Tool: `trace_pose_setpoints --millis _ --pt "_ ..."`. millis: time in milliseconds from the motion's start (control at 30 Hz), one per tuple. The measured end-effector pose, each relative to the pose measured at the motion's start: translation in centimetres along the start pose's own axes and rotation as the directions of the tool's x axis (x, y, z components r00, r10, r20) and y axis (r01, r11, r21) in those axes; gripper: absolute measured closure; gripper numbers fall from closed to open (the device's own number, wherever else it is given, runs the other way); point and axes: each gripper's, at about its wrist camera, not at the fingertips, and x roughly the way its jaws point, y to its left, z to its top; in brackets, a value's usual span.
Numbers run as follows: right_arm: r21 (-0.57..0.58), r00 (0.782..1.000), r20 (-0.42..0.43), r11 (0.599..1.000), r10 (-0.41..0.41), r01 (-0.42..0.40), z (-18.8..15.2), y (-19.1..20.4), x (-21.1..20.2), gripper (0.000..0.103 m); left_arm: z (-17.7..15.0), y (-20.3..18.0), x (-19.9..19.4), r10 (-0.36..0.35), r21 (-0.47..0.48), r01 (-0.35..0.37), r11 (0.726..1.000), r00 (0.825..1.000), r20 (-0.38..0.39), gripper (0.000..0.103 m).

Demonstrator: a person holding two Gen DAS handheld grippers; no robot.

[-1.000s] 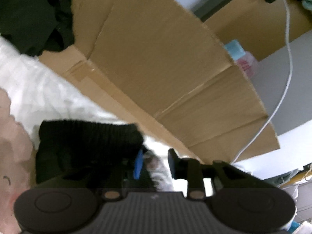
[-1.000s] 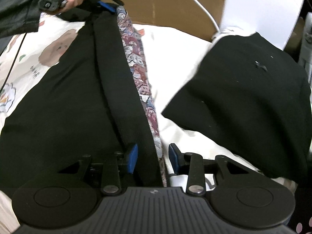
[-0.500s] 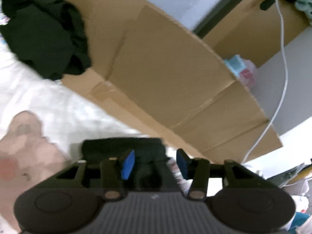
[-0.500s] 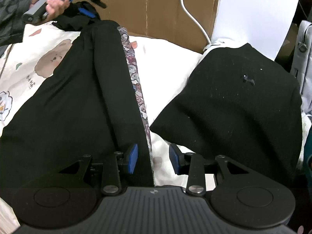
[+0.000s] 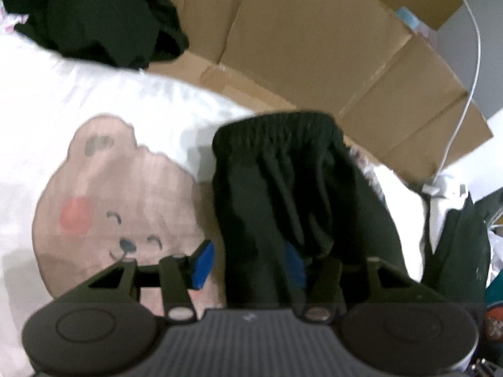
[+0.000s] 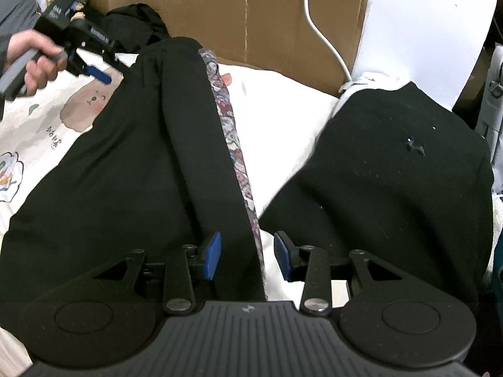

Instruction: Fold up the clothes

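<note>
Your left gripper (image 5: 248,265) looks spread, though it's blurry. Your right gripper (image 6: 246,256) is spread too, so the black pants (image 6: 141,169) could slide crooked.

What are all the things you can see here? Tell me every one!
Trousers: one, black with a flowery side stripe, laid long on the bed.
Folded garment: one, black, on the bed's right side.
Clothes pile: one, black, by the cardboard.
Bedsheet: one, white with a bear print.
Cardboard: brown, behind the bed.
Cable: one, white, over the cardboard.
Left gripper: black, blue pads, open around the trousers' waistband.
Right gripper: open, over the trousers' edge.
Hand: holds the left gripper.
</note>
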Motion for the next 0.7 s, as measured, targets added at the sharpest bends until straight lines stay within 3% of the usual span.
trace_pose_setpoints --millis 267,333,367,400,467,700 --pt "0.017 0.998 0.019 0.998 0.057 -0.057 0.6 0.7 -0.2 0.061 -2.8 1.0 2.2 -0.029 0.018 0.03 0.999 0.998 -0.061 0.048" --pt "0.016 0.998 0.013 0.998 0.067 -0.067 0.5 0.9 0.0 0.061 -3.3 1.4 2.3 -0.047 0.012 0.048 0.999 0.998 -0.045 0.055" --pt "0.016 0.997 0.01 0.997 0.072 -0.072 0.5 1.0 0.1 0.061 -3.4 1.6 2.3 -0.062 0.007 0.063 0.998 0.997 -0.044 0.075" --pt "0.016 0.997 0.007 0.997 0.077 -0.077 0.4 1.1 0.2 0.061 -3.4 1.8 2.4 -0.082 -0.003 0.082 0.997 0.995 -0.05 0.088" --pt "0.015 0.996 0.001 0.996 0.087 -0.087 0.3 1.3 0.3 0.061 -3.3 2.1 2.4 -0.111 -0.017 0.11 0.994 0.992 -0.057 0.09" --pt "-0.017 0.99 0.028 0.991 0.136 -0.136 1.1 1.8 0.2 0.061 -2.1 2.3 -0.4 -0.082 0.072 0.084 0.994 0.996 -0.029 0.093"
